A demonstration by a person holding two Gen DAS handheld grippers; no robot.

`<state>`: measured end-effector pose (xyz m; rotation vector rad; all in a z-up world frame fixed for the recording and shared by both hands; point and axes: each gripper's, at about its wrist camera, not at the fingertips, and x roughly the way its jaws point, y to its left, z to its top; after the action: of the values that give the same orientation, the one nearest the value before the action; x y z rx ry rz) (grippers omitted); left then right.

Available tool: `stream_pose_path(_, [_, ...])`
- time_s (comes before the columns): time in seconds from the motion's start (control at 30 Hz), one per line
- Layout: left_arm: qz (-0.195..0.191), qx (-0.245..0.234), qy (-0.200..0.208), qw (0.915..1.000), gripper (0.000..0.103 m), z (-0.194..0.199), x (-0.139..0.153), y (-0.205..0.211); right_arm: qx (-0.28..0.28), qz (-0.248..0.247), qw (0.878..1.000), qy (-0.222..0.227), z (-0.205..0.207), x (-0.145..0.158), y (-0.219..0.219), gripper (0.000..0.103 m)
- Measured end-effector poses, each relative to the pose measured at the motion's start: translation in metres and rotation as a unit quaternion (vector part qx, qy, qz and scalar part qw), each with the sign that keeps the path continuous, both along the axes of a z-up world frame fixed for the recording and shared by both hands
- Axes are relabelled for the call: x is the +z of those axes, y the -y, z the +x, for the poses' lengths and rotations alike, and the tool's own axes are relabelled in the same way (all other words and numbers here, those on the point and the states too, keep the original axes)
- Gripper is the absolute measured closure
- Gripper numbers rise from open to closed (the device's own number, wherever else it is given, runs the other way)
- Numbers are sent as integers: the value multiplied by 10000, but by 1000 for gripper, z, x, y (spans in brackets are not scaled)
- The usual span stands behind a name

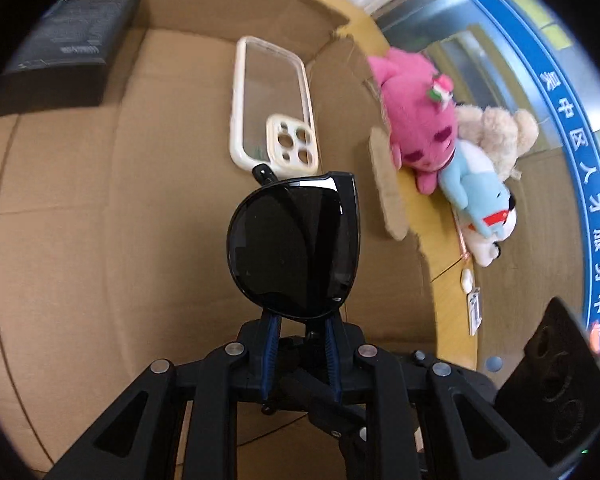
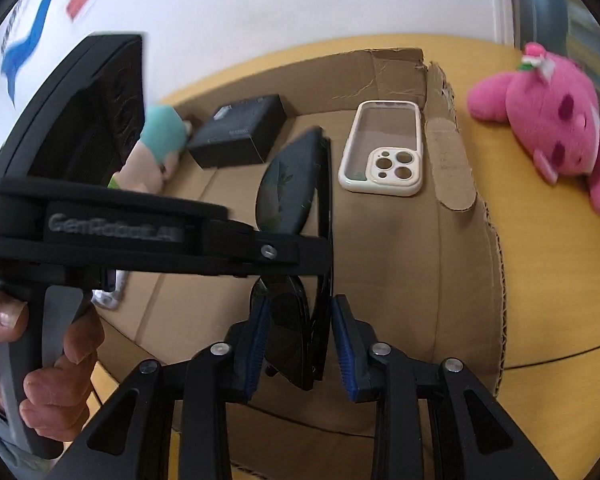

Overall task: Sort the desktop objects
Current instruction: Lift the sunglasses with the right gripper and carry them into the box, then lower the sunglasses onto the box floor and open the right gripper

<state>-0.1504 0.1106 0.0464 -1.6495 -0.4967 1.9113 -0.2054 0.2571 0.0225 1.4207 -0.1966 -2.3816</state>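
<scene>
Two grips on one pair of folded sunglasses [image 1: 292, 240], held in the air above an open cardboard box [image 1: 80, 200]. Pinched at the lower rim of the lens by the left hand-held gripper [image 1: 300, 320], blue pads pressed on either side. Clamped lower down by the right hand-held gripper [image 2: 300, 332], pads closed against the folded frame with the dark lenses between them. Crossing in from the left in the right wrist view, the left tool's black body, with a hand [image 2: 40, 340] wrapped around its handle. Lying flat on the box floor beyond the sunglasses, a cream phone case [image 1: 272, 108], camera cut-outs toward the near end. Further back in the corner, a small black box [image 1: 64, 48], and near it a doll with teal hair [image 2: 160, 140]. Outside the box, on the yellow counter [image 2: 560, 280], a pink plush toy [image 1: 416, 120], touching a beige plush [image 1: 500, 132] and a pale blue one [image 1: 472, 196].
</scene>
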Motion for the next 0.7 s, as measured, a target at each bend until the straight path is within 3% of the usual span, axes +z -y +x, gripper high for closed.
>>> stream_pose_path(0.33, [-158, -22, 443, 9989, 80, -8, -18, -8, -108, 507, 9983, 253, -6, -11, 9, 84])
stream_pose_path(0.5, [-269, -123, 592, 9978, 72, -11, -20, -12, -169, 620, 9971, 400, -8, -15, 16, 83])
stream_pose_path(0.63, [-299, -218, 625, 9974, 55, -8, -16, -9, -255, 636, 9965, 472, -8, -15, 15, 82])
stream_pose_path(0.7, [-262, -244, 596, 9976, 53, -5, -11, -4, -282, 645, 9965, 460, -5, -14, 15, 82])
